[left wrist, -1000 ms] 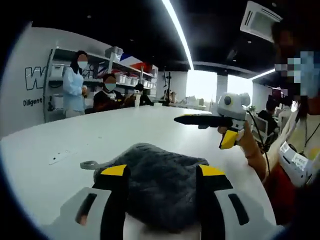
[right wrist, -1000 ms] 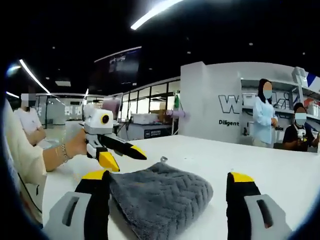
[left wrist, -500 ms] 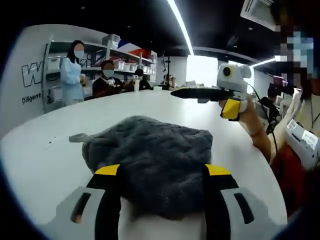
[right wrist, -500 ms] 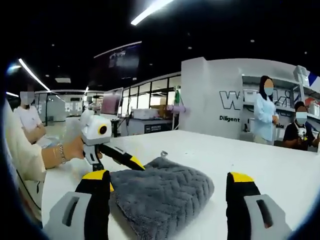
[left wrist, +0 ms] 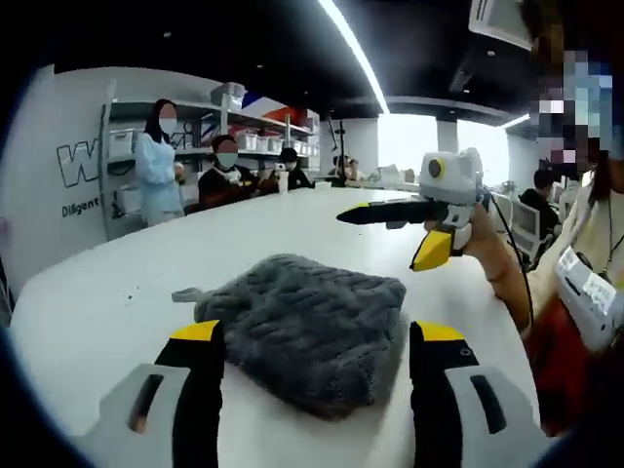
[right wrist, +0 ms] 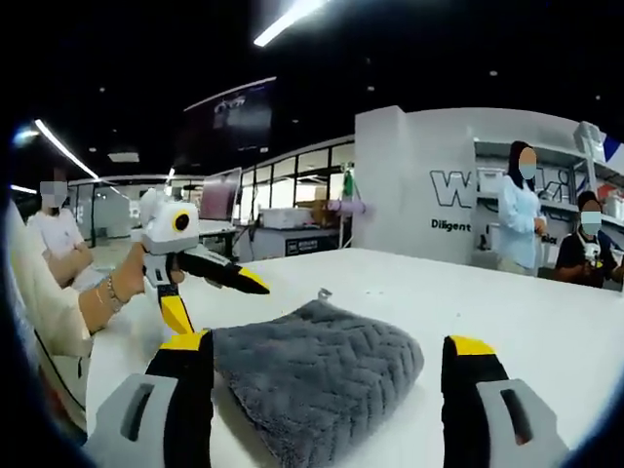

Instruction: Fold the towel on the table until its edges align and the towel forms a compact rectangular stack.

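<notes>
A grey folded towel (left wrist: 310,320) lies flat on the white table (left wrist: 117,302) as a compact rectangle, its hanging loop (left wrist: 185,294) sticking out at one corner. My left gripper (left wrist: 317,336) is open, with the towel lying ahead between its jaws and nothing held. In the right gripper view the towel (right wrist: 317,366) also lies between the spread jaws of my right gripper (right wrist: 327,346), open and empty. The left gripper (right wrist: 222,307) hovers open, just off the towel's edge. The right gripper (left wrist: 382,240) hangs open above the towel's far side.
The person holding the grippers stands at the table's edge, a hand (left wrist: 487,268) and a wrist (right wrist: 112,297) showing. Other people (left wrist: 226,174) sit at the table's far end, and one (right wrist: 517,210) stands by shelves at a lettered wall. Bare tabletop (right wrist: 507,312) surrounds the towel.
The left gripper has lifted off the towel's edge and drawn back, so the towel sits farther ahead in its view. The towel itself has stayed put.
</notes>
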Tool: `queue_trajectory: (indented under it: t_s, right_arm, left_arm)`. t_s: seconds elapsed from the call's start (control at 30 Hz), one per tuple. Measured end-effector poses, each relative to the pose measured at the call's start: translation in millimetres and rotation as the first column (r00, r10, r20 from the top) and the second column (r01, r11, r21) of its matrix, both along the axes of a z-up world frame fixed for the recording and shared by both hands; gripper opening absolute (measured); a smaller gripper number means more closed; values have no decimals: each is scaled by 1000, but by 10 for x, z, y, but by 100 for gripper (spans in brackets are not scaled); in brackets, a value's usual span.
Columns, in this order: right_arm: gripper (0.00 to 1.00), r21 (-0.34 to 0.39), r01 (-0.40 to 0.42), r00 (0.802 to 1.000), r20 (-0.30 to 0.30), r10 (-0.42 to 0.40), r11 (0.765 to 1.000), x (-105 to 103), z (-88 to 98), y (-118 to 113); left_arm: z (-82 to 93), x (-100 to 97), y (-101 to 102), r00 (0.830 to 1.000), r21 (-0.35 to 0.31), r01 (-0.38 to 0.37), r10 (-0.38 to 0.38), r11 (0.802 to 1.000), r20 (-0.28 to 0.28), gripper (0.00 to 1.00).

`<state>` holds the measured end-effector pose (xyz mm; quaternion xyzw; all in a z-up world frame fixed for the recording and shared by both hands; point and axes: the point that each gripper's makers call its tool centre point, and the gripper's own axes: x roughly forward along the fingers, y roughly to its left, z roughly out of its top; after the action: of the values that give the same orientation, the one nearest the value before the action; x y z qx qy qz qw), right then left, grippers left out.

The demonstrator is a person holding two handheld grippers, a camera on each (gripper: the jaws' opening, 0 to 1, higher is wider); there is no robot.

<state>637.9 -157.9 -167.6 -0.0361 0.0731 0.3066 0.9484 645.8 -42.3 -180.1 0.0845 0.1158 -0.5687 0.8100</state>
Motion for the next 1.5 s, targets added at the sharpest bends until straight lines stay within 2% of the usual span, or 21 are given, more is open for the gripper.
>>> queue_trajectory:
  t_s: [0.1, 0.17, 0.27, 0.3, 0.37, 0.4, 0.5, 0.57, 0.7, 0.87, 0.97, 1.1, 1.27, 1.5]
  right_arm:
    - [99, -17, -28, 1000, -11, 28, 999, -37, -19, 32]
    - [99, -35, -65, 998, 17, 66, 997, -93, 27, 86]
    - [99, -43, -96, 995, 30, 97, 994, -194, 26, 112]
    - [99, -52, -96, 995, 31, 97, 994, -214, 13, 102]
    - [99, -114, -73, 996, 47, 79, 991, -275, -43, 10]
    - [99, -117, -65, 996, 49, 71, 991, -295, -51, -10]
    - [99, -137, -49, 999, -1, 49, 989, -449, -188, -122]
    - [99, -147, -37, 998, -48, 31, 988, -544, -313, -182]
    - [99, -167, 14, 995, -92, -30, 986, -676, -530, -311]
    - [99, -158, 68, 990, -114, -87, 985, -752, -641, -463]
    - [99, -187, 100, 984, -127, -125, 977, -809, -706, -581]
    - [99, -182, 141, 981, -108, -162, 973, -870, -675, -689]
    - [99, -178, 159, 979, -96, -178, 971, -890, -650, -727]
    - [99, -192, 153, 980, -100, -174, 969, -951, -640, -700]
  left_arm:
    - [35, -141, 114, 999, -4, -36, 36, 999, -27, 83]
    - [23, -201, 181, 997, 8, -63, 63, 998, -35, 88]
    - [-73, -280, 373, 989, 72, -143, 146, 987, -36, 93]
    - [-100, -293, 434, 984, 85, -172, 176, 981, -38, 94]
    - [-140, -328, 539, 977, 101, -207, 211, 973, -38, 98]
    - [-151, -340, 573, 975, 106, -215, 220, 971, -36, 98]
    - [-209, -387, 703, 963, 113, -258, 264, 959, -45, 99]
    - [-254, -400, 757, 952, 101, -288, 296, 952, -76, 99]
    - [-390, -438, 841, 938, 110, -323, 333, 940, -97, 99]
    - [-451, -519, 903, 930, 97, -338, 348, 936, -118, 99]
    - [-479, -566, 932, 928, 96, -341, 352, 935, -126, 99]
    - [-486, -628, 984, 923, 97, -352, 363, 931, -128, 99]
    - [-438, -729, 1023, 926, 77, -349, 357, 934, -123, 97]
    - [-531, -809, 1129, 914, 88, -369, 378, 925, -145, 97]
